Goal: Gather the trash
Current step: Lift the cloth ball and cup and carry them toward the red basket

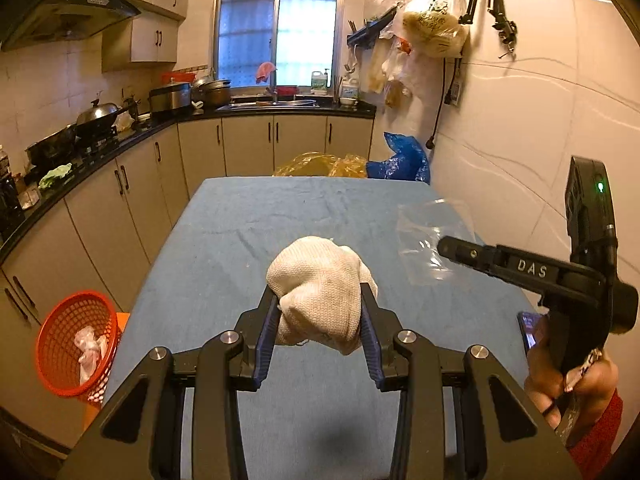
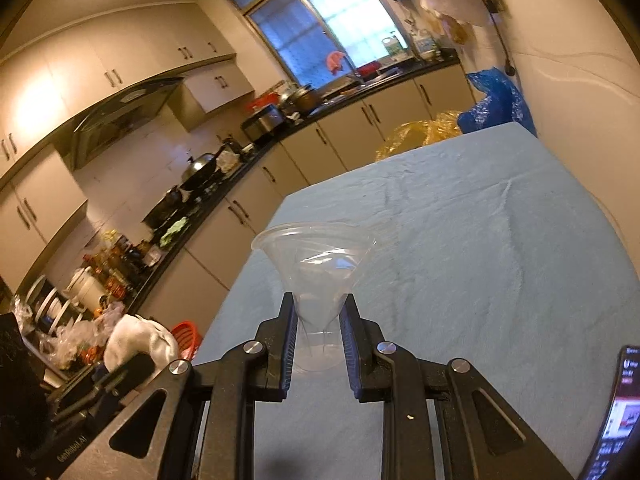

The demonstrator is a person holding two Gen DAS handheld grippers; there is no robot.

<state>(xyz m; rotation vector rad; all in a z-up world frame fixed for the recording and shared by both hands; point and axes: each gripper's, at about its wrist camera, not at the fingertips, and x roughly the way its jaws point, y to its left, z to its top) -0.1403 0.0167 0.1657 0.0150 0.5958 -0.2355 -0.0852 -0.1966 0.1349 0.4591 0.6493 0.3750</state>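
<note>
Left gripper (image 1: 320, 312) clamped on crumpled white cloth (image 1: 324, 292), held above blue tablecloth (image 1: 224, 240). Cloth: soft, light, compressible, coarse weave; bunched grip at mid-bulk judged secure.

Right gripper (image 2: 318, 320) clamped on clear plastic cup (image 2: 316, 264) near its base, rim pointing away. Cup: thin-walled, light, slippery, walls visibly pinched; excess force risks cracking.

Orange mesh basket (image 1: 76, 344) on floor left of table, already holding pale crumpled trash; probable drop point for both items.
</note>
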